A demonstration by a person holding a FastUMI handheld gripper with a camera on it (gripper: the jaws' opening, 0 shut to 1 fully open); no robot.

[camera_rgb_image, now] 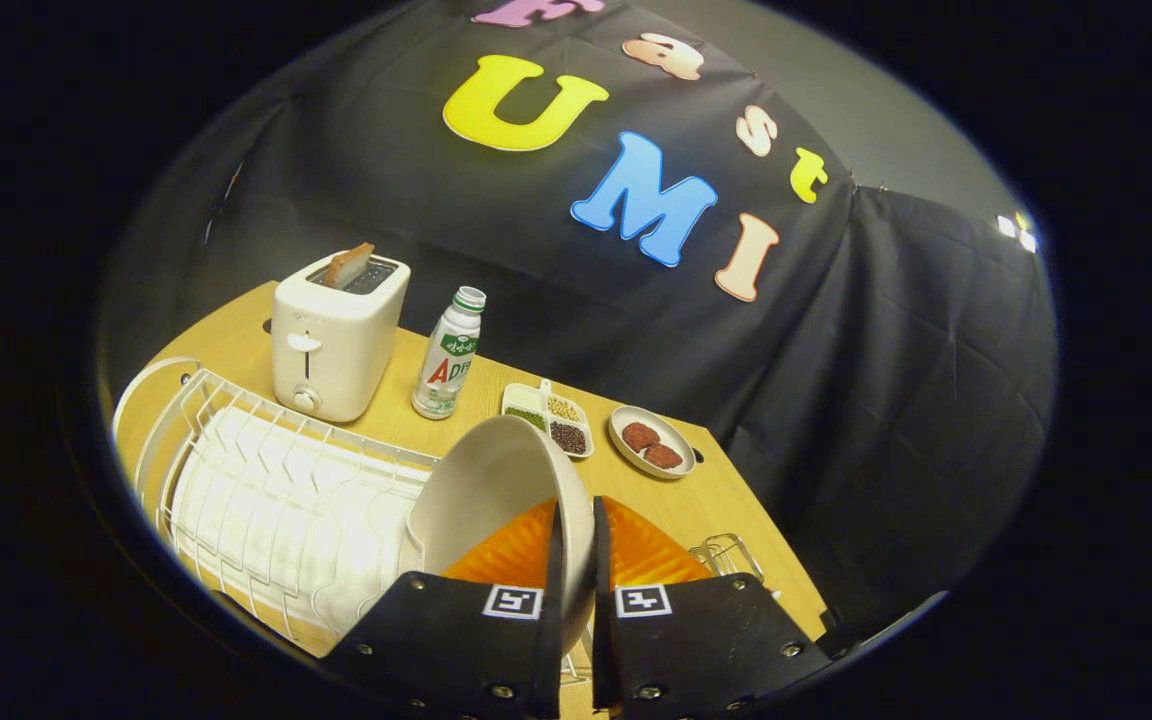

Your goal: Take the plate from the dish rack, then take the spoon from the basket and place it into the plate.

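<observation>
At the lower centre of the frame: gripper [576, 545], fingers drawn almost together, both pressing on the rim of the plate [496, 490], which stands on edge between them, tilted, hollow side facing lower left (a pale, deep plate, more bowl than platter).

Lower left: dish rack [266, 480], white wire over a white ribbed tray, lying on the wooden table [716, 500]. The plate is held above the rack's right end; whether it touches the wires cannot be told.

Upper left: toaster [336, 335], cream, upright behind the rack, with a brown slice [348, 265] standing out of its slot.

Centre: bottle [449, 352], white cap, green and red label, upright just right of the toaster.

Centre, beyond the plate: divided tray [548, 418] with three lots of small grains (green, pale, dark). Just beside it to the right, a small oval dish [652, 442] holding two reddish-brown pieces.

Lower right, beside the right finger: wire basket [731, 553], a corner alone in view; contents cannot be told.
</observation>
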